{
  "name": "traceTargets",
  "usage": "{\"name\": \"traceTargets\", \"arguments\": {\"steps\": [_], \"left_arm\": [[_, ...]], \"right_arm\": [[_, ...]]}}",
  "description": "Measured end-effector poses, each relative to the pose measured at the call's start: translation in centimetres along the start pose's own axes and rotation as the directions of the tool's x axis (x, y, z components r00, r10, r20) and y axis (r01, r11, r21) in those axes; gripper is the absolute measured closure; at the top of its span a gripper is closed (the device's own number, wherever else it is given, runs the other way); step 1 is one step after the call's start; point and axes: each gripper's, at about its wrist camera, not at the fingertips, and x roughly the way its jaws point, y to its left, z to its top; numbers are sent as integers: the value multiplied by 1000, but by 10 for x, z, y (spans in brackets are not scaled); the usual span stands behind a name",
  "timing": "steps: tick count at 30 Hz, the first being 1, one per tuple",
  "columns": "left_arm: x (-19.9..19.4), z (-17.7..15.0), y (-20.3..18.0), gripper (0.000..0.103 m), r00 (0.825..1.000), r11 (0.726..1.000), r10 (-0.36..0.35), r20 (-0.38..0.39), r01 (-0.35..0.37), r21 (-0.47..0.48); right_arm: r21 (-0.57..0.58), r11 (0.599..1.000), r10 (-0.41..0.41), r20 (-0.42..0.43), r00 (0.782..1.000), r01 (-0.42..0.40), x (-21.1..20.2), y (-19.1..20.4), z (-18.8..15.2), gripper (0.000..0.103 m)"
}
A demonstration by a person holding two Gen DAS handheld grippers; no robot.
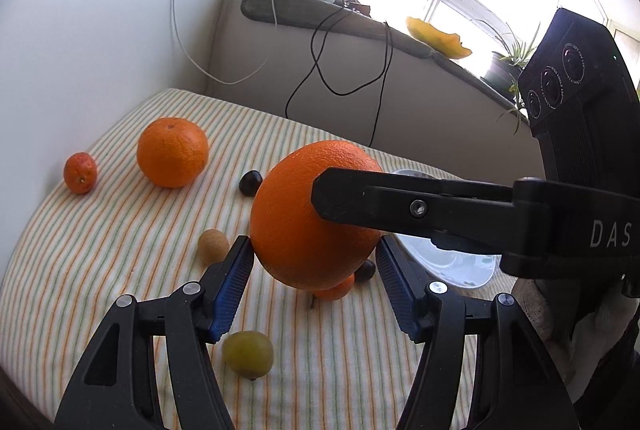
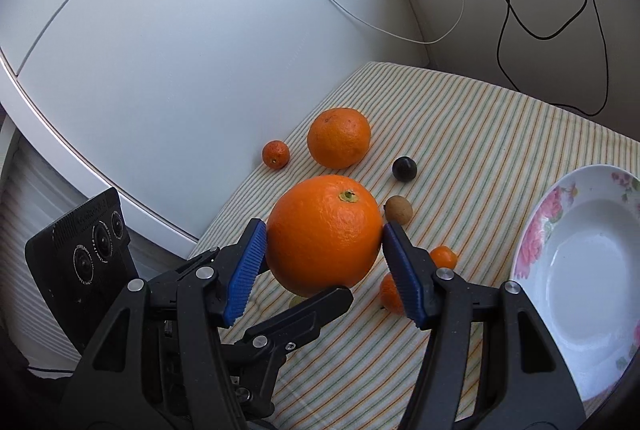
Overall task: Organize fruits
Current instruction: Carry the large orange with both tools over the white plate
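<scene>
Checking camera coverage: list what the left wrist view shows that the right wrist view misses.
Left only: a green fruit near the camera, and the windowsill with a plant. Right only: the plate's pink floral rim and a white cabinet. Both: the big orange clamped by both tools, a second orange, and the striped cloth.

- A home: striped tablecloth (image 1: 120,230), flowered bowl (image 2: 540,230) on the table.
- Windowsill (image 1: 320,17) with potted plant (image 1: 516,57) and trailing cables (image 1: 320,69).
</scene>
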Motion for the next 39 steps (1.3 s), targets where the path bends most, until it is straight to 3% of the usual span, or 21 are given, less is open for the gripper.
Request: {"name": "traceTargets", "arguments": {"steps": [18, 39], "left_arm": [[51, 18, -76, 40, 995, 990, -96, -32, 99, 103], [125, 13, -124, 40, 979, 980, -145, -145, 163, 118]], "right_arm": [[100, 993, -75, 96, 993, 65, -70, -68, -4, 40], [242, 962, -154, 94, 984, 127, -87, -163, -8, 40]]}}
